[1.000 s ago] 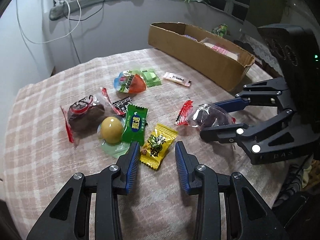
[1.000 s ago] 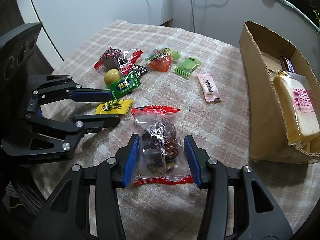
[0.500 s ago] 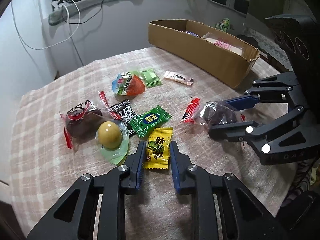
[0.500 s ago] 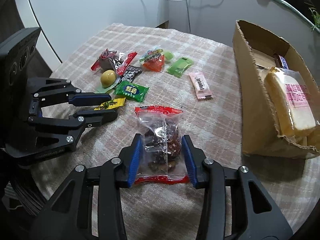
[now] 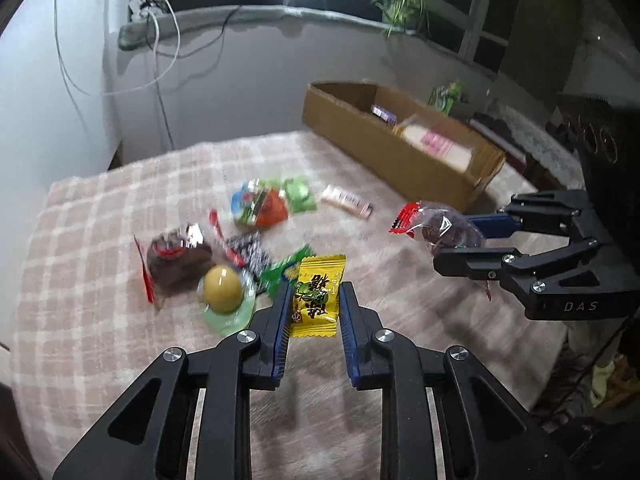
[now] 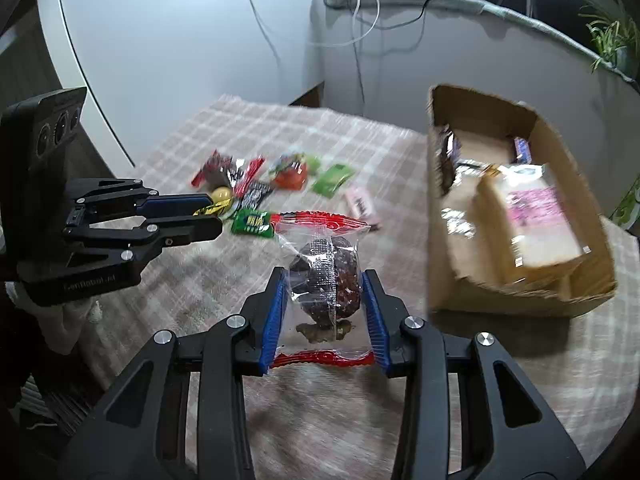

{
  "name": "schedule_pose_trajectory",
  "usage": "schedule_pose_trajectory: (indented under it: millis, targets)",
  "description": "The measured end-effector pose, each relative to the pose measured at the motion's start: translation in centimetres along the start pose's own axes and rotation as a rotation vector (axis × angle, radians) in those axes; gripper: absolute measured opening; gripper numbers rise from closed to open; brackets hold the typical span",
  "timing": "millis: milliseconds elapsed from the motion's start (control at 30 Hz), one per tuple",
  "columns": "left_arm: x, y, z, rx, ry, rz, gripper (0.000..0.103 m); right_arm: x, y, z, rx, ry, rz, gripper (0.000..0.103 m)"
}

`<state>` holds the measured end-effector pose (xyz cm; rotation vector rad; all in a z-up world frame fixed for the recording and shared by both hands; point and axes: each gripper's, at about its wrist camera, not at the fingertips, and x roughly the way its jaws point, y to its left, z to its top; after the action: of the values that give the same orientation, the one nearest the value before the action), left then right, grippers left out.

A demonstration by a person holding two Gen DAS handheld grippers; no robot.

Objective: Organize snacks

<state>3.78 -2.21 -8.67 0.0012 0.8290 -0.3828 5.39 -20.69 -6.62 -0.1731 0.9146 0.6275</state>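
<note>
Your left tongs point(image 5: 312, 304) are clamped on the yellow candy packet point(image 5: 316, 296), your right tongs point(image 6: 324, 312) closing on the clear date packet point(image 6: 326, 276), both above the checked cloth point(image 5: 100, 220) covering your counter; cardboard box point(image 6: 516, 300) at right, white wall point(image 6: 180, 40) behind

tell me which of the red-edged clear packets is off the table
The one clamped in the right gripper, the dark snack packet; the other red-edged packet lies on the cloth.
</note>
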Motion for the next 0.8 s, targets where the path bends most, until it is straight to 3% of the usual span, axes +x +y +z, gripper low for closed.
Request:
schedule_pose_trajectory:
  millis: [433,800]
  targets:
    - [-0.1,-4.5,6.8,0.019,-0.097,-0.093,0.021,-4.4,-8.1,1.2,0.116,-0.095,-0.117,0.039]
    - [4.5,-8.4,9.9,0.015,-0.073,-0.165,0.021,-3.6,-14.2,2.2,0.191,-0.092,-0.219,0.039]
